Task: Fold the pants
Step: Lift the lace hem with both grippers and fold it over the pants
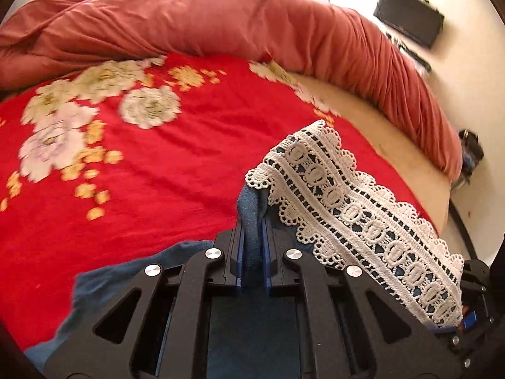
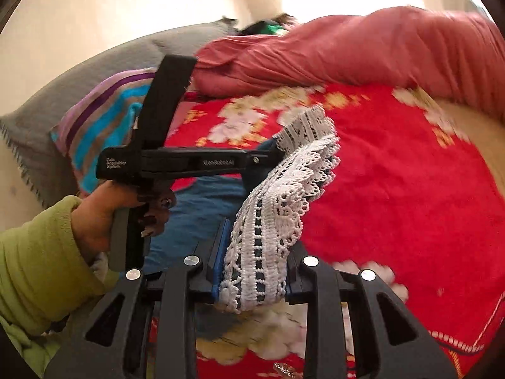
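**Both grippers holding the lace-hemmed pants above the bed**

The left gripper (image 1: 252, 221) is pinching a fold of blue cloth between its blue pads, its jaws drawn nearly together around the pants (image 1: 252, 240). The white lace trim (image 1: 356, 214) of the hem is draping off to the right across the gripper's black frame, hiding part of the linkage there. How far the blue fabric is reaching below the gripper is cut off by the frame's lower edge and by the gripper body itself.

In the right wrist view, the right gripper (image 2: 255, 252) is clamping a bunched band of the same lace hem, which is filling the gap between its jaws; the right-hand pad is covered by lace and cannot be made out. Beyond it, the left gripper is appearing side-on, held by a hand (image 2: 104, 211) in a green sleeve (image 2: 41, 259), with the pants' blue cloth hanging beneath it. Its fingertips are buried in fabric in this view.

The pants are hanging between the two grippers above the red floral bedspread (image 1: 142, 173). The flowers on it are smeared by blur. A rumpled pink-red duvet (image 1: 221, 22) is lying along the far side, and a striped pillow (image 2: 104, 117) is sitting partly hidden behind the left gripper's handle.
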`<state>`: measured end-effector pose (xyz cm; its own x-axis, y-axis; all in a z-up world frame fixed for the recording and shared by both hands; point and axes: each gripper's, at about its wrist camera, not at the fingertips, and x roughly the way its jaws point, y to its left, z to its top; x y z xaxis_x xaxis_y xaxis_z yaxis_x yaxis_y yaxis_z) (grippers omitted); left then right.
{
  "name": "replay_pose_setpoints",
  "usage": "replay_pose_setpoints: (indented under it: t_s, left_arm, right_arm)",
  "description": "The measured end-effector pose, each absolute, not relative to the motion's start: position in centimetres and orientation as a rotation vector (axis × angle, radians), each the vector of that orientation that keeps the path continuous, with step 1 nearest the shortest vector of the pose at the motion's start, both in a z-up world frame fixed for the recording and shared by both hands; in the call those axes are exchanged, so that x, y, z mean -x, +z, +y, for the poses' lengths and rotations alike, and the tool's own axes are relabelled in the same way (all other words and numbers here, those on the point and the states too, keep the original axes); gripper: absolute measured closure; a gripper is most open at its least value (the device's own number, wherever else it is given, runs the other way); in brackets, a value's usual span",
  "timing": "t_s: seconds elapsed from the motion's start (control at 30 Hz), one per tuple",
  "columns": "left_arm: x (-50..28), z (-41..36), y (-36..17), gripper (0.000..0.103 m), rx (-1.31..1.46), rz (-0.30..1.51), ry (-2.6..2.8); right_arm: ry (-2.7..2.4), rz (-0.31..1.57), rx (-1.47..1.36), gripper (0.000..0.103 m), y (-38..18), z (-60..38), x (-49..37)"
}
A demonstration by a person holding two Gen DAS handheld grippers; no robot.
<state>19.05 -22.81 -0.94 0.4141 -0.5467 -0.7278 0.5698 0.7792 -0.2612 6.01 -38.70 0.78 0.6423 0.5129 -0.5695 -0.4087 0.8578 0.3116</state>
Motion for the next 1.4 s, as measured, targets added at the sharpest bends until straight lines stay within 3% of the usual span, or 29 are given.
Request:
replay_pose_setpoints:
  t_s: [0.33, 0.57, 0.67, 0.73, 0.83, 0.93, 1.0, 1.4]
  left_arm:
    - [-18.0, -13.5, -3.0, 0.096, 0.111, 0.935, -0.549]
    - [-17.0, -2.1, -2.5, 0.095, 0.361, 0.854, -0.397]
    - [-16.7, 1.4, -3.0, 0.086, 0.485, 0.837, -0.371]
    - [-16.6, 2.7, -3.4, 0.085, 0.535, 0.839, -0.373]
    - [-16.5, 2.4, -3.4, 0.083, 0.564, 0.838, -0.425]
    - [-16.1, 0.4, -2.9, 0.066, 0.539, 0.834, -0.515]
    - [-15.9, -0.8, -3.0, 0.065, 0.539, 0.850, -0.565]
    - [-19.3, -5.5, -6.1, 0.056, 0.438, 1.056, -0.521]
  right_arm:
    - [0.664, 0.760, 0.036, 0.077, 0.9, -28.7, -6.3]
    - [0.750, 0.827, 0.240, 0.079, -1.6, -20.8, -4.4]
    - [0.821, 0.854, 0.272, 0.079, -2.4, -17.8, -3.3]
    - [0.882, 0.840, 0.277, 0.078, -2.1, -16.9, -2.3]
    - [0.892, 0.802, 0.282, 0.073, -0.9, -17.3, -1.6]
    - [0.809, 0.760, 0.269, 0.063, 0.6, -20.0, -1.8]
    - [0.747, 0.743, 0.306, 0.059, 0.6, -21.7, -1.7]
    - [0.688, 0.808, 0.460, 0.059, -3.9, -18.3, -0.5]
